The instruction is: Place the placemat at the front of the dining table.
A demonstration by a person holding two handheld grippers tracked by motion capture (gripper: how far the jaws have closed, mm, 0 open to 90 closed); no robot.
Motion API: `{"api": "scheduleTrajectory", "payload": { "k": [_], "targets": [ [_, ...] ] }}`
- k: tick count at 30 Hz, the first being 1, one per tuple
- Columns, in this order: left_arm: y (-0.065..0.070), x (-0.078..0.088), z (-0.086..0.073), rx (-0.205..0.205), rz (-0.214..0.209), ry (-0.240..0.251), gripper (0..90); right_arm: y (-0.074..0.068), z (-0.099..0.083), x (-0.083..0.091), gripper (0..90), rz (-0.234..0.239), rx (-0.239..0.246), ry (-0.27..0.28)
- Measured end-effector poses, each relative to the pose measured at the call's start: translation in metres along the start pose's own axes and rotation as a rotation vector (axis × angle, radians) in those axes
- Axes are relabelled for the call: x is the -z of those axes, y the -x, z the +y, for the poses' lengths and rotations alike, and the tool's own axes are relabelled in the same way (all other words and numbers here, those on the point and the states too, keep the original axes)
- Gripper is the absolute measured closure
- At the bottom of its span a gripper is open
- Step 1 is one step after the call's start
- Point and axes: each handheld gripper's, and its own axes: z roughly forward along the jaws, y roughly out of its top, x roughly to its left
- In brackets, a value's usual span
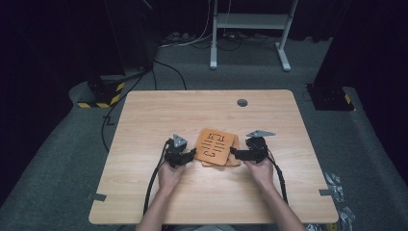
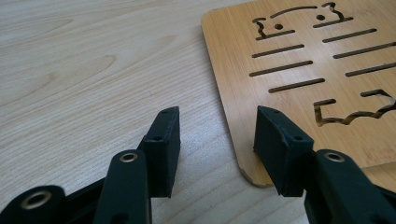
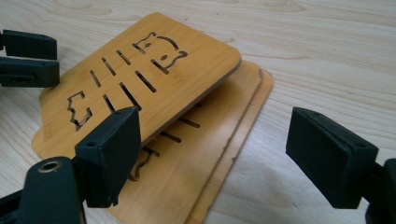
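Three thin bamboo boards with cut-out slots lie stacked (image 1: 217, 147) mid-table. The top board (image 3: 149, 79) sits skewed and tilted, its near edge raised off the two lower boards (image 3: 210, 154). My left gripper (image 1: 192, 154) is at the stack's left side. Its jaws (image 2: 217, 135) stand a narrow gap apart, one over the top board's (image 2: 303, 60) corner, the other over bare table, with nothing pinched between them. My right gripper (image 1: 233, 152) is at the stack's right side, open wide (image 3: 212, 121). Its left finger (image 3: 112, 149) is against the top board's raised edge. The left gripper (image 3: 46, 58) shows beyond the board.
The wooden table (image 1: 192, 192) has a grey grommet hole (image 1: 242, 102) near its far edge and tape tabs at its front corners (image 1: 97, 197). Behind it stand a white desk frame (image 1: 250, 29) and a yellow-black striped base (image 1: 101, 96) on the carpet.
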Motion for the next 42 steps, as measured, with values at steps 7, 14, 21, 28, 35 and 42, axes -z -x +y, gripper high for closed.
{"api": "scheduleTrajectory", "payload": {
  "k": [7, 14, 21, 28, 35, 42],
  "targets": [
    [0.0, 0.0, 0.0, 0.003, 0.003, 0.001, 50.0, -0.009, 0.005, -0.008, 18.0, 0.025, 0.006, -0.005],
    [0.001, 0.0, 0.0, 0.003, 0.003, 0.002, 50.0, -0.018, 0.01, -0.016, 18.1, 0.044, 0.015, -0.01],
    [0.002, -0.001, 0.001, -0.003, 0.004, 0.001, 49.8, -0.019, 0.009, -0.021, 18.1, 0.055, -0.002, -0.023],
    [0.002, -0.001, 0.001, -0.002, 0.006, 0.002, 49.7, -0.019, 0.008, -0.026, 18.3, 0.06, -0.013, -0.03],
    [0.001, -0.001, 0.001, -0.007, 0.001, 0.0, 49.7, -0.018, 0.006, -0.03, 18.5, 0.068, -0.025, -0.039],
    [0.001, -0.002, 0.001, -0.003, 0.0, 0.0, 49.7, -0.023, 0.005, -0.033, 18.9, 0.091, -0.022, -0.043]
  ]
}}
